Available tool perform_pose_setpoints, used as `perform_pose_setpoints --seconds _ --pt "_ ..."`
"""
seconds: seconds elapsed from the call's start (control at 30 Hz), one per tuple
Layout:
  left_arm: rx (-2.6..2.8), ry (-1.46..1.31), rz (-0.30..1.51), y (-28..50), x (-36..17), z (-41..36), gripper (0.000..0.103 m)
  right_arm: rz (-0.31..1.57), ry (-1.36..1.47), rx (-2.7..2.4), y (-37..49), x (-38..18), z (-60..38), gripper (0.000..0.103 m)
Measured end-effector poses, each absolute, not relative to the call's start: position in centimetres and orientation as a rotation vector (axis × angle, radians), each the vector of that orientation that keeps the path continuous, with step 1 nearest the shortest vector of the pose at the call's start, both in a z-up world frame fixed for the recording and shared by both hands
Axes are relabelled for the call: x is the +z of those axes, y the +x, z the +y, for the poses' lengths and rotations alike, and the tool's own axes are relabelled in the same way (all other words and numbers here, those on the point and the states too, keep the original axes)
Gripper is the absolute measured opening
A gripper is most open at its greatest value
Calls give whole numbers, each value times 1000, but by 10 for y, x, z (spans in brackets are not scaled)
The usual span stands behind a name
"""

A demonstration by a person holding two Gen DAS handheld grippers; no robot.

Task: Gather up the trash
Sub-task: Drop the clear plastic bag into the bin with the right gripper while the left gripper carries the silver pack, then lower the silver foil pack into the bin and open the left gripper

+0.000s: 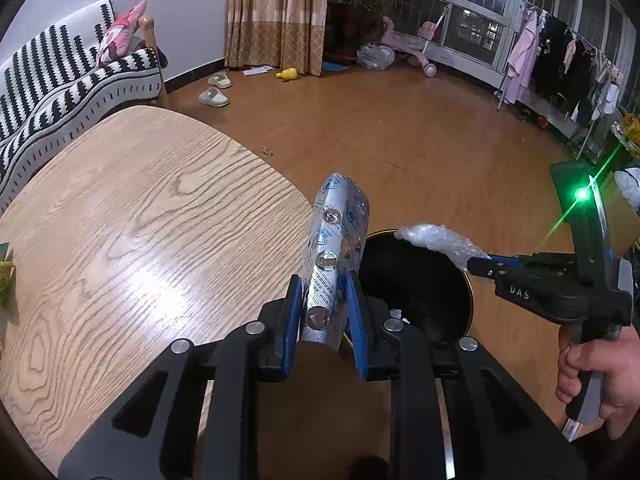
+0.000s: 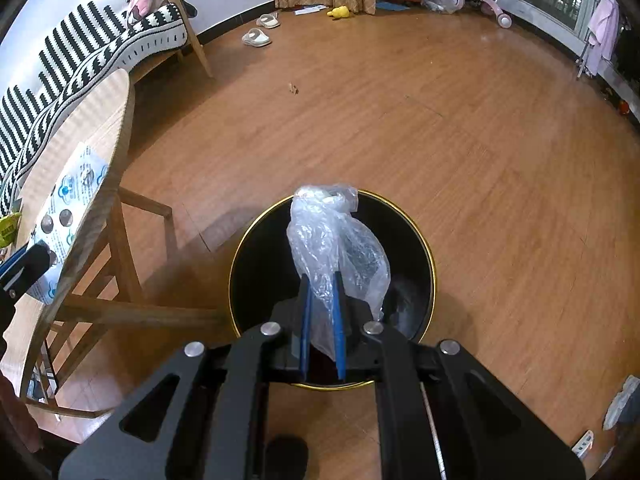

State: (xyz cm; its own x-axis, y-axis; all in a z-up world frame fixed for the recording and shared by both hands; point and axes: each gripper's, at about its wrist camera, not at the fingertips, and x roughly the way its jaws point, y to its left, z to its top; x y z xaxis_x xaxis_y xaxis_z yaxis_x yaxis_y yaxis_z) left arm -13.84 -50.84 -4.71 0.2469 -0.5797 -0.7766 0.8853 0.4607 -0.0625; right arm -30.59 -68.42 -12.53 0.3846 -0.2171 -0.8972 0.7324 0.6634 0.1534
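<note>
My left gripper [image 1: 325,280] is shut on a silver blister pack [image 1: 335,248], which stands up between the blue pads at the table's right edge, beside the bin. My right gripper [image 2: 322,278] is shut on a crumpled clear plastic bag [image 2: 334,236] and hangs over the mouth of a round black bin with a gold rim [image 2: 256,280]. From the left wrist view, the right gripper [image 1: 478,263] holds the plastic bag [image 1: 434,240] over the bin [image 1: 416,280]. The blister pack [image 2: 66,216] also shows at the left of the right wrist view.
A light wooden table [image 1: 140,220] fills the left side, with a green packet [image 1: 6,276] at its left edge. A striped sofa [image 1: 60,80] stands behind it. Slippers [image 1: 214,98], a yellow toy [image 1: 288,74], a pink tricycle [image 1: 416,46] and a clothes rack [image 1: 560,60] line the wooden floor's far side.
</note>
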Motion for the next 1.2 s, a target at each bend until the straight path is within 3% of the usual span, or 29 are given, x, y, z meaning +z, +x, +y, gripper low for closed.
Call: perform_pose_setpoints --seconds 0.4,0.43,0.53,0.57,1.2 --pt "-1059 435 853 -148 -53 -523 22 994 630 -665 -309 -123 -693 11" --pt "-1061 433 855 -148 -53 -523 22 993 636 -669 -309 -124 -694 16" --pt "-1069 429 864 -149 -56 -528 22 968 632 -687 -312 -120 -694 71" --pt "-1072 428 866 -150 -57 -529 22 954 620 -697 -313 -116 -693 73" --pt "-1205 419 979 -176 -95 -589 23 865 721 -818 -356 -109 -718 77"
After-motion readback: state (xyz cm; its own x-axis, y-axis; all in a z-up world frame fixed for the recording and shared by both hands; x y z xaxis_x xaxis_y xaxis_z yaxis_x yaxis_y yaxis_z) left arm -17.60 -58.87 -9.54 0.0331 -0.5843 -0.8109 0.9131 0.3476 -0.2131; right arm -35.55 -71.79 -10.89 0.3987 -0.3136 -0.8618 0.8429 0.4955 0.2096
